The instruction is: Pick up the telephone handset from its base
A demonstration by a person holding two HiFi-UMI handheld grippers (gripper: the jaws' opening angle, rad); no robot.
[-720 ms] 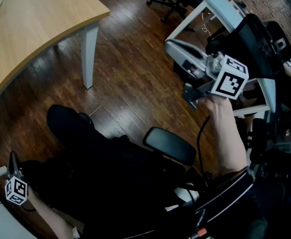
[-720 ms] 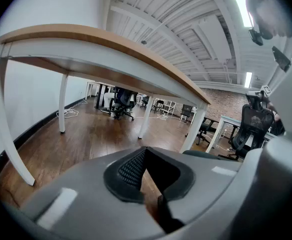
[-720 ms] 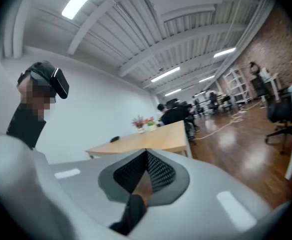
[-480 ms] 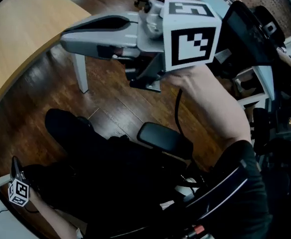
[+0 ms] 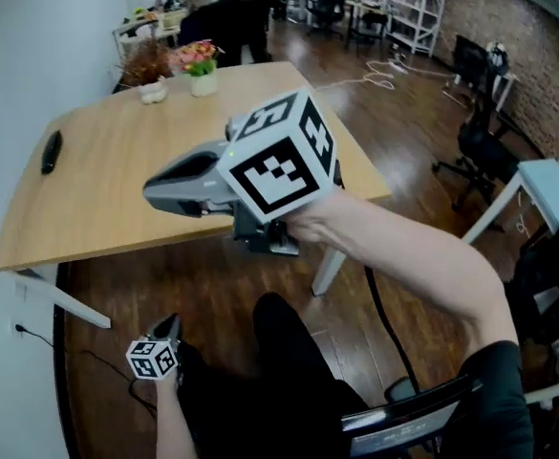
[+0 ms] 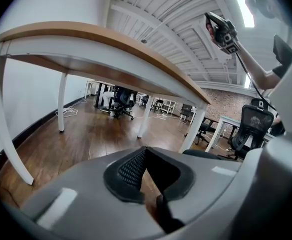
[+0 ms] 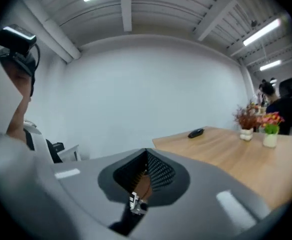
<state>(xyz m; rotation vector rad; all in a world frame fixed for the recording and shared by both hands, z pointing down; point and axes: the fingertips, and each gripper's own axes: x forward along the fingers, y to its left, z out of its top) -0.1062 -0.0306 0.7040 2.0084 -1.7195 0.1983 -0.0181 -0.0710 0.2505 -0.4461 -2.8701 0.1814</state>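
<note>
A small dark handset-like object (image 5: 52, 151) lies alone near the far left edge of the wooden table (image 5: 107, 208); I see no base. It also shows in the right gripper view as a dark object (image 7: 196, 133) on the tabletop. My right gripper (image 5: 152, 187) is held up in the air in front of the table, well short of that object, jaws together and empty (image 7: 146, 156). My left gripper (image 5: 167, 325) hangs low beside the person's lap, below the tabletop, shut with nothing in it (image 6: 145, 151).
Two flower pots (image 5: 201, 70) stand at the table's far end. White table legs (image 5: 329, 268) and wooden floor lie below. Office chairs (image 5: 480, 151) and desks stand to the right; a seated person (image 5: 212, 17) is beyond the table. A white wall runs along the left.
The head view has swung up from the floor to the table. My right gripper has moved left across the view and now points toward the table. The left gripper stays low.
</note>
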